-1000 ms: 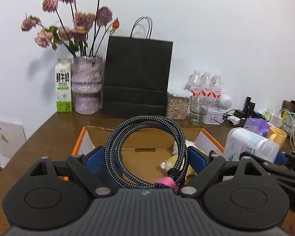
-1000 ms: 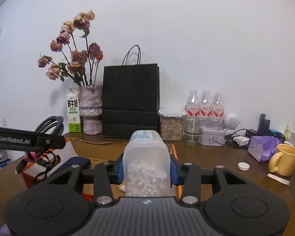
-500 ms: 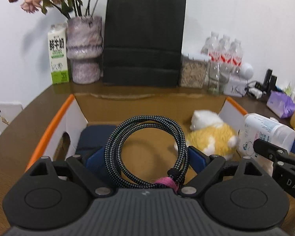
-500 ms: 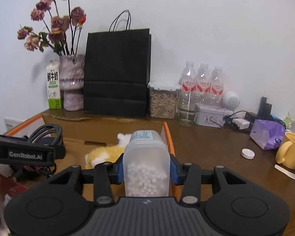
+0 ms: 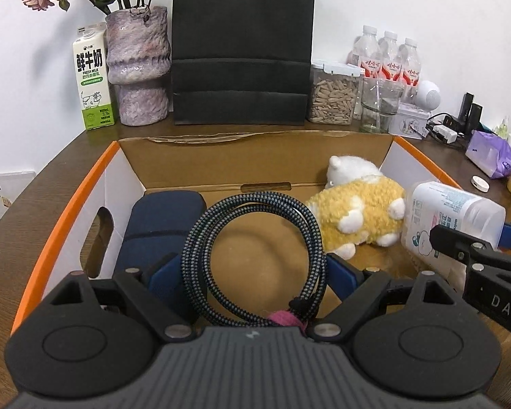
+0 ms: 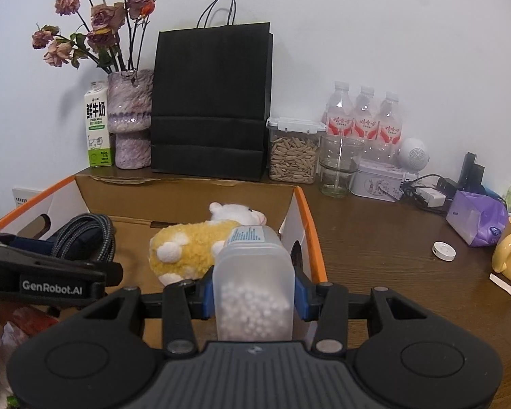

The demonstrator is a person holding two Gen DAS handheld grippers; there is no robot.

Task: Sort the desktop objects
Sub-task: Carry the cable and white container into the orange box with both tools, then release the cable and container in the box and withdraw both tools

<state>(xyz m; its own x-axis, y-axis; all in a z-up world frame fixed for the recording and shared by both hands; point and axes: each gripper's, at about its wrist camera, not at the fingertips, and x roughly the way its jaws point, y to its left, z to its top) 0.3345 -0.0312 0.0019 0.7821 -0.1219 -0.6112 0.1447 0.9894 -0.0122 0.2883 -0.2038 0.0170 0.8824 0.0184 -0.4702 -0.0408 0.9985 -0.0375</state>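
Braided cable coil (image 5: 255,255) sits clamped between the wide-spread pads of the left gripper (image 5: 255,272), low centre of frame over the cardboard box (image 5: 85,197). Right gripper (image 6: 253,289), jaws partly closed, grips a translucent bottle (image 6: 253,289) of white beads beside the plush toy (image 6: 190,248) in the box.

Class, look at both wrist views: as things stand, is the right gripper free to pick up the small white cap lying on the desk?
Probably not yet. The right gripper is shut on a translucent bottle of white beads, so its jaws are full. The white cap itself lies unobstructed on the wooden desk, outside the cardboard box.
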